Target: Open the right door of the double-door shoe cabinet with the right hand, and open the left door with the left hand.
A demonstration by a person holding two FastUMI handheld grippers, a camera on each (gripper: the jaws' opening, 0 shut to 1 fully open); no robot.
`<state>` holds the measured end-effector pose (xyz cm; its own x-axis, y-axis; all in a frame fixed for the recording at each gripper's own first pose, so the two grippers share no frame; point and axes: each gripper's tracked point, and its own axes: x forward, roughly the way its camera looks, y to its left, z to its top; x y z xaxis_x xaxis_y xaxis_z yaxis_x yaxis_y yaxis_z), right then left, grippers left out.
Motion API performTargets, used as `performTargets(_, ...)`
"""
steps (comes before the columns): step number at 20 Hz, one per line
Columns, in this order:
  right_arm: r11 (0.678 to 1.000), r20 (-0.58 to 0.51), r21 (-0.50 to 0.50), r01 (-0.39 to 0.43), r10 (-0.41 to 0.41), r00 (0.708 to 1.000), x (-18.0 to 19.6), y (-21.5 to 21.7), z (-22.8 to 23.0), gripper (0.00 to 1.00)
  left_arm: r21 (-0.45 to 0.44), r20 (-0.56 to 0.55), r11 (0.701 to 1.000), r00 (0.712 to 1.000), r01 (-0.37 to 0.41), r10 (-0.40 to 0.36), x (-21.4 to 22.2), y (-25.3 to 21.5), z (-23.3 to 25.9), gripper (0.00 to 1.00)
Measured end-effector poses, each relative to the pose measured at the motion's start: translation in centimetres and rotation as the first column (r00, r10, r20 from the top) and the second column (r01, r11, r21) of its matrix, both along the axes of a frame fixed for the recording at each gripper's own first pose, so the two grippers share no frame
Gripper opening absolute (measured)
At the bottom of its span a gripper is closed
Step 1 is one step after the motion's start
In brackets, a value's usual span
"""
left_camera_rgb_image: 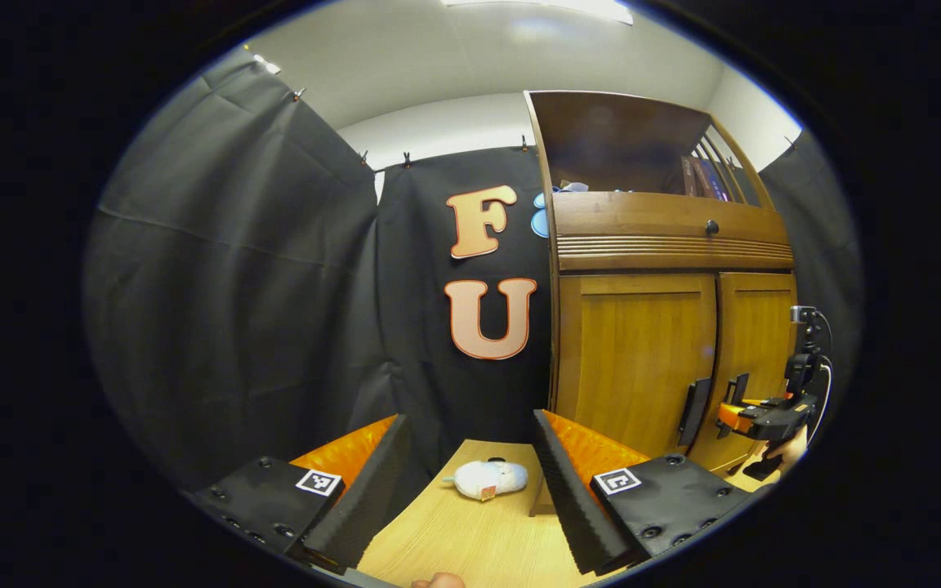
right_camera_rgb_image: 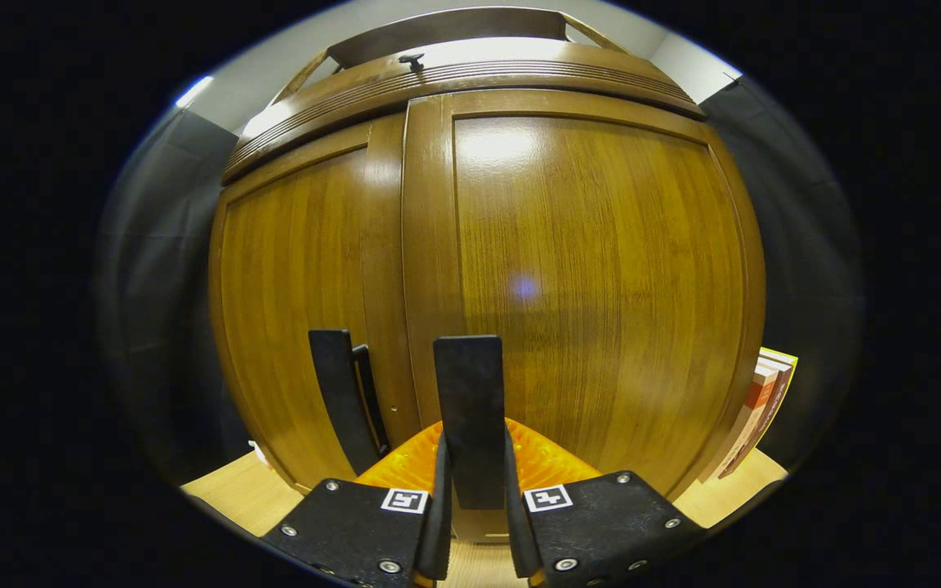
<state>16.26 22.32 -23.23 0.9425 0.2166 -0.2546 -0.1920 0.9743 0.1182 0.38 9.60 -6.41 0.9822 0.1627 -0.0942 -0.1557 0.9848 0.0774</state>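
Both doors closed. My right gripper [right_camera_rgb_image: 472,498] clamped on right door handle [right_camera_rgb_image: 468,408]; left gripper [left_camera_rgb_image: 470,482] spread apart, left handle [left_camera_rgb_image: 693,411] far ahead-right, untouched.

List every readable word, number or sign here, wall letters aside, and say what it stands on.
None can be read.
The square markers on the left tongs: patterns, not text.
The book spines in the cabinet: too blurred.
The tag on the plush toy: too small.
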Motion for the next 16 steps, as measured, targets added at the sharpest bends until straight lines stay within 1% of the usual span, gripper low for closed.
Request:
performTargets(1, 1.000, -0.001, -0.002, -0.005, 0.005, 1.000, -0.6, -0.2, 0.1, 0.32, -0.002, 0.001, 1.000, 1.000, -0.010, 0.010, -0.3, 0.3, 0.2, 0.99)
performTargets(2, 1.000, -0.002, -0.001, -0.009, 0.009, 1.000, -1.3, -0.4, 0.3, 0.27, 0.000, 0.005, 1.000, 1.000, -0.020, 0.020, -0.6, 0.6, 0.3, 0.96)
performTargets(6, 0.999, -0.006, 0.004, -0.033, 0.033, 0.999, -4.5, -1.7, 1.0, 0.27, 0.018, 0.023, 0.999, 0.999, -0.033, 0.032, -2.0, 1.0, 1.4, 0.96)
performTargets(7, 0.999, -0.008, 0.007, -0.041, 0.041, 0.999, -5.3, -2.1, 1.1, 0.24, 0.018, 0.024, 0.999, 0.999, -0.030, 0.029, -2.4, 0.9, 1.5, 0.97)
performTargets(8, 0.999, -0.010, 0.009, -0.048, 0.048, 0.999, -6.0, -2.5, 1.3, 0.24, 0.017, 0.025, 1.000, 0.999, -0.025, 0.025, -2.7, 0.8, 1.6, 0.96)
performTargets(11, 0.998, -0.011, 0.003, -0.056, 0.056, 0.998, -8.1, -4.0, 1.9, 0.24, 0.024, 0.034, 1.000, 0.999, -0.018, 0.017, -2.9, 0.6, 2.2, 0.96)
performTargets(12, 0.998, -0.011, -0.001, -0.057, 0.057, 0.998, -8.7, -4.5, 2.0, 0.24, 0.026, 0.035, 1.000, 0.999, -0.014, 0.014, -3.2, 0.4, 2.3, 0.99)
performTargets(13, 0.998, -0.011, -0.002, -0.057, 0.057, 0.998, -9.4, -5.1, 2.1, 0.28, 0.025, 0.036, 1.000, 0.999, -0.007, 0.006, -3.3, 0.1, 2.5, 0.99)
performTargets(14, 0.998, -0.010, -0.005, -0.057, 0.057, 0.998, -10.1, -5.6, 2.4, 0.28, 0.022, 0.035, 1.000, 0.999, 0.000, -0.001, -3.9, -0.3, 2.5, 0.94)
performTargets(16, 0.999, -0.009, -0.012, -0.053, 0.053, 0.999, -11.3, -6.8, 2.7, 0.28, 0.016, 0.033, 1.000, 0.999, 0.020, -0.020, -4.8, -1.4, 2.5, 0.99)
